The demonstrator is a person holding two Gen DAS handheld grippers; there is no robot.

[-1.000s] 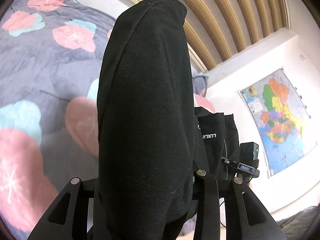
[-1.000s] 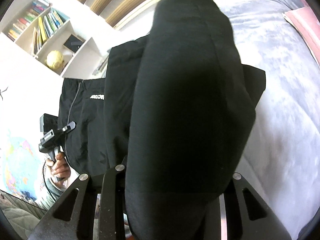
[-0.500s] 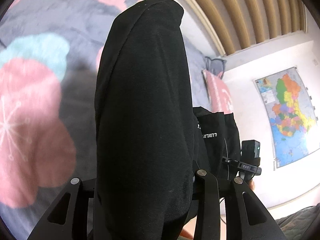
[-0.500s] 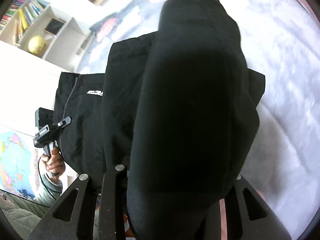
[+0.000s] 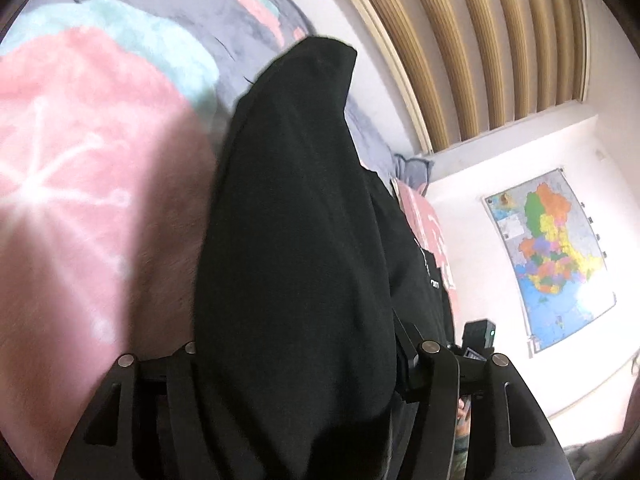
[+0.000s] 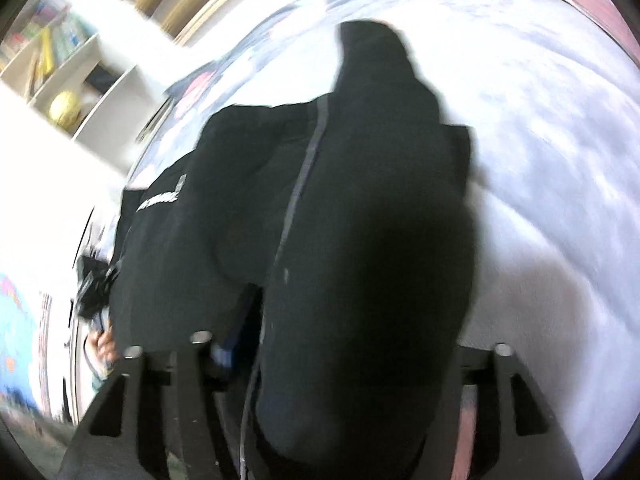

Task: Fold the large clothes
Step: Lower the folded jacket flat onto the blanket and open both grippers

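A large black garment (image 5: pixel 292 240) with a small white logo and a zip is held over a bed. My left gripper (image 5: pixel 300 360) is shut on one bunch of its fabric, which drapes over and hides the fingertips. My right gripper (image 6: pixel 360 344) is shut on another bunch of the same black garment (image 6: pixel 360 220), which hides its fingertips too. The rest of the garment hangs between the two grippers, low over the blanket. The other gripper shows small at the edge of each view.
A grey fleece blanket with pink and teal flowers (image 5: pixel 80 200) covers the bed below. A pink pillow (image 5: pixel 428 224) lies at the head. A wall map (image 5: pixel 556 256) hangs to one side. A white bookshelf (image 6: pixel 60 64) with a yellow globe stands at the other.
Both grippers have dropped and tipped toward the blanket with the garment still held. The blanket now fills more of each view, and the right wrist view is motion-blurred.
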